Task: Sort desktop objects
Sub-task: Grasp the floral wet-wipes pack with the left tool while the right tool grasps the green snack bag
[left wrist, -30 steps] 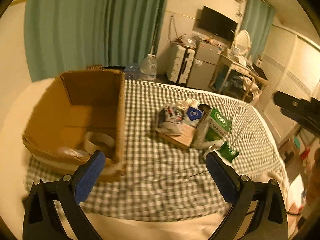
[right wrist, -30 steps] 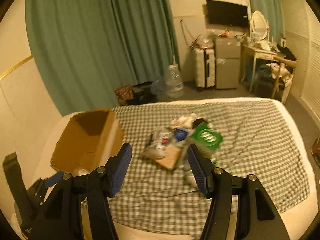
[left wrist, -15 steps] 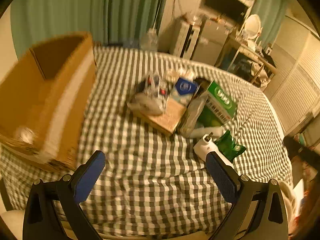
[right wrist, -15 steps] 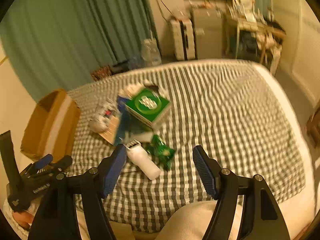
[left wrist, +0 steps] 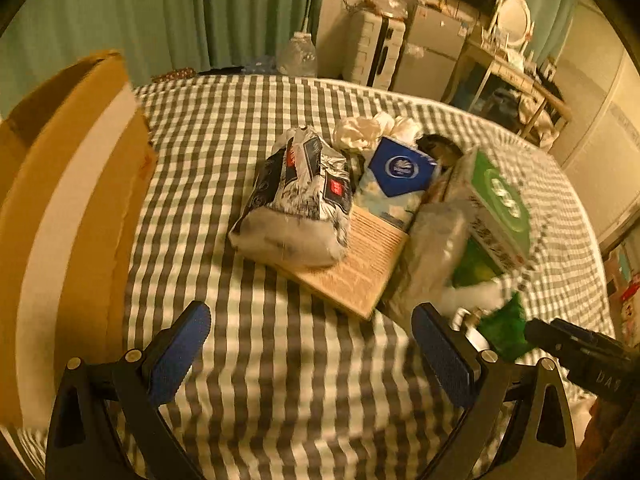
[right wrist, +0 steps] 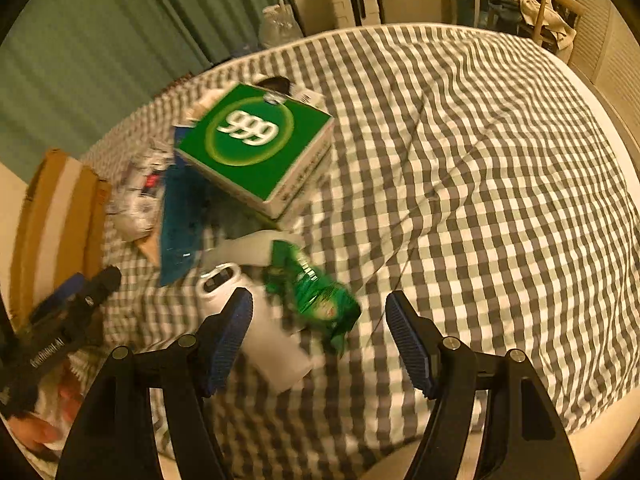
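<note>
bed, checked sheet | on it: cardboard box, item pile, white bottle

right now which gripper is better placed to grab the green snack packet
Right. The right gripper is open with the green snack packet lying just ahead between its fingers. The left gripper faces bare checkered cloth, and the packet sits beyond its right finger.

The cardboard box is cut off by the left edge, its inside hidden. Motion blur smears the green packet and white bottle, so their labels can't be read. The brown board lies half covered by the silver bag and blue pack.
</note>
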A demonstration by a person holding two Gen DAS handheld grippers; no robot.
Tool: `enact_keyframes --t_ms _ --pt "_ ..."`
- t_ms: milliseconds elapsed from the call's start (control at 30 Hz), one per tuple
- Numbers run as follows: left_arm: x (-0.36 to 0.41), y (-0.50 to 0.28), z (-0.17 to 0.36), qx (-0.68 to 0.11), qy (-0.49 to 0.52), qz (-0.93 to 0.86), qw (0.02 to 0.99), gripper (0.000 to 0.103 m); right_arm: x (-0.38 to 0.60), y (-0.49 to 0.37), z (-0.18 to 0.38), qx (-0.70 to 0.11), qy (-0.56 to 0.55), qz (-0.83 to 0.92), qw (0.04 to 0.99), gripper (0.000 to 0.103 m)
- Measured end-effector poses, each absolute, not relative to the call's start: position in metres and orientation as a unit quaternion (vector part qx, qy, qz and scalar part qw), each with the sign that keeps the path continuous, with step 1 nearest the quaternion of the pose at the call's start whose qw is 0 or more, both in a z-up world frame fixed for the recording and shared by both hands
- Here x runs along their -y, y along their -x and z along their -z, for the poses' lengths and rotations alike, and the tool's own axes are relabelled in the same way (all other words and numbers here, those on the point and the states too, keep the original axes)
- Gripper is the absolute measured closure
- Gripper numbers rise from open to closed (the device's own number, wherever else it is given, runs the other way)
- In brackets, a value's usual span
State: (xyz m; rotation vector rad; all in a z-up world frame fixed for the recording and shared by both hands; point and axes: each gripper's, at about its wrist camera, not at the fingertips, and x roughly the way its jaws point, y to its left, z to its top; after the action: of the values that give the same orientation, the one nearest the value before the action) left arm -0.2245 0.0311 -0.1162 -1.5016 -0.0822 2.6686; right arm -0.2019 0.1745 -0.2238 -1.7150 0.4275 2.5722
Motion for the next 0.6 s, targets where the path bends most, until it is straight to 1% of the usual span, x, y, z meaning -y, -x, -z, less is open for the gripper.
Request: enact_keyframes --t_ms 133,300,500,533,600 --pt "-0.032 0.25 0.121 0.022 0.49 -0.871 0.032 0.0 -0.177 0.212 0.246 -0.146 0.576 -0.805 -0.002 0.034" --pt "-0.036 0.279 0.131 0.008 0.496 -0.868 0.021 0.0 -0.174 0.218 0.261 -0.128 0.596 -0.793 -0.002 0.035" --pt "-0.02 0.297 0.151 0.03 0.514 -0.857 0.008 0.001 -0.174 0.212 0.262 -0.138 0.585 -0.799 -0.021 0.061" --pt "-0.016 0.296 0.151 0.042 0.514 -0.857 0.012 0.007 -0.173 0.21 0.262 -0.137 0.585 -0.799 -0.021 0.062" --pt "-0.009 0.294 0.151 0.068 0.516 -0.854 0.019 0.015 -0.173 0.207 0.261 -0.138 0.582 -0.801 -0.024 0.064"
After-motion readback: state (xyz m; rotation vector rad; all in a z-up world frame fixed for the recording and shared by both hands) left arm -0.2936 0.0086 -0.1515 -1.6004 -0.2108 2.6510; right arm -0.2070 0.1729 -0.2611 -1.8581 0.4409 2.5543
